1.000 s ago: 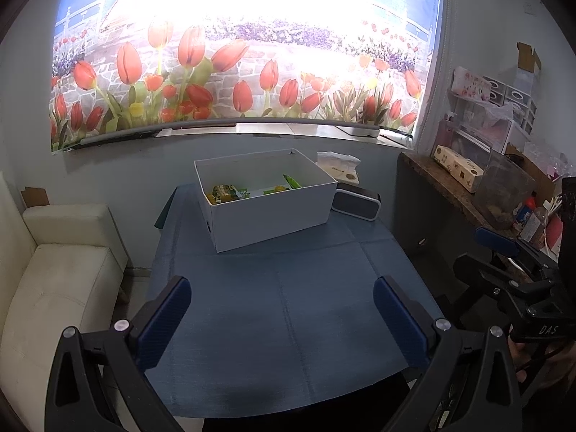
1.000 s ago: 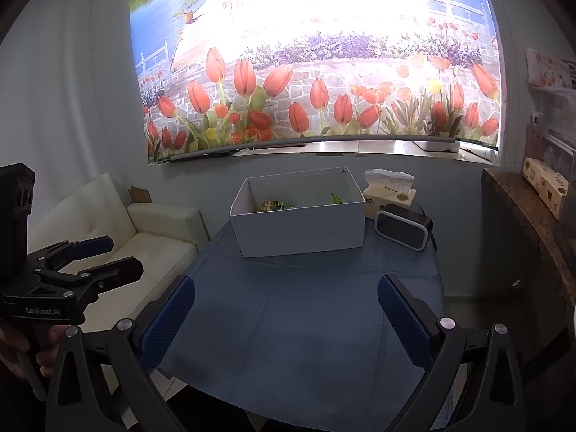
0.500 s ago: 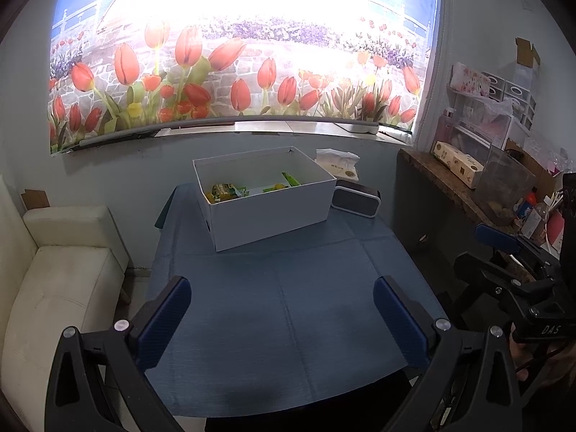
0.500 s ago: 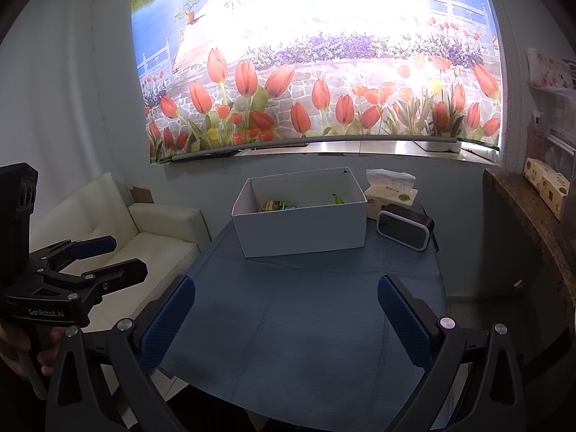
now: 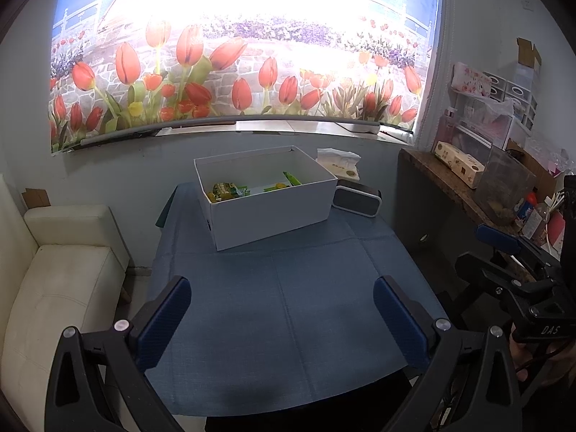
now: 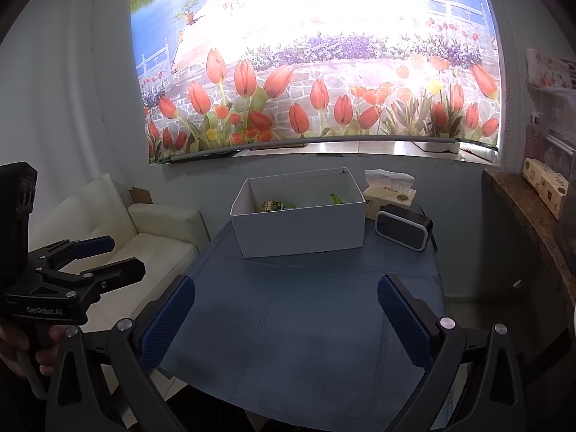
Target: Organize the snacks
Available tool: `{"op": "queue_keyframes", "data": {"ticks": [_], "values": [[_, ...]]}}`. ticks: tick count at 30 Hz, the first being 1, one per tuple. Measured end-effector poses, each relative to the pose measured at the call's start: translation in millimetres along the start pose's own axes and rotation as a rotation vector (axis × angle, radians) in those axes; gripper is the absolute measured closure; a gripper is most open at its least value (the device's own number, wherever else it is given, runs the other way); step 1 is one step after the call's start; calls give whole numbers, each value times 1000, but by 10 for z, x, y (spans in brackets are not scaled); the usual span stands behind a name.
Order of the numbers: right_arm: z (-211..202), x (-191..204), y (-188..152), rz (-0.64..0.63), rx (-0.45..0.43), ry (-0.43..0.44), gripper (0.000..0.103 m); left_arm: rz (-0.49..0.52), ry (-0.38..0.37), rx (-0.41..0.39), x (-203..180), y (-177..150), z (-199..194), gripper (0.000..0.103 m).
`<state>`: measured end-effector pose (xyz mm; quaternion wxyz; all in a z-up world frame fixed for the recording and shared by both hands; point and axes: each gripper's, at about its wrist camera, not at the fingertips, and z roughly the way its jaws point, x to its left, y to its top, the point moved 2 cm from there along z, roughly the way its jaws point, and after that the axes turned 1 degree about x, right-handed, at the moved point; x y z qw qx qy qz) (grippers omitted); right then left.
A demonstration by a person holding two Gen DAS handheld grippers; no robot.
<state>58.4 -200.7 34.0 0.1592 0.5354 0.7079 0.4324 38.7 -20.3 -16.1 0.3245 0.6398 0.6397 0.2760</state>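
both grippers hang above the near edge of the table [image 5: 324, 306], each with its fingers spread wide and nothing between them. ahead of the left gripper [image 5: 282, 318], across a bare stretch of blue cloth, stands the open white box [image 5: 273, 212]; the snacks [image 5: 226, 191] lie inside it, a yellow-green packet toward its left end and green wrappers further right. just right of the box sits a small dark speaker [image 5: 356, 201], with a tissue pack [image 5: 338, 162] behind it. the right gripper [image 6: 286, 318] faces the same box [image 6: 302, 230] from further right, the snacks [image 6: 273, 206] showing over its rim. a white sofa [image 5: 61, 273] lies off to the left gripper's left.
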Motion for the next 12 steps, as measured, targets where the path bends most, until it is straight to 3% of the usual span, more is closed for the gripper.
{"op": "queue_keyframes", "data": {"ticks": [12], "values": [[-12, -14, -3, 2, -3, 6, 0, 0, -9, -5, 28, 13, 0, 0]]}}
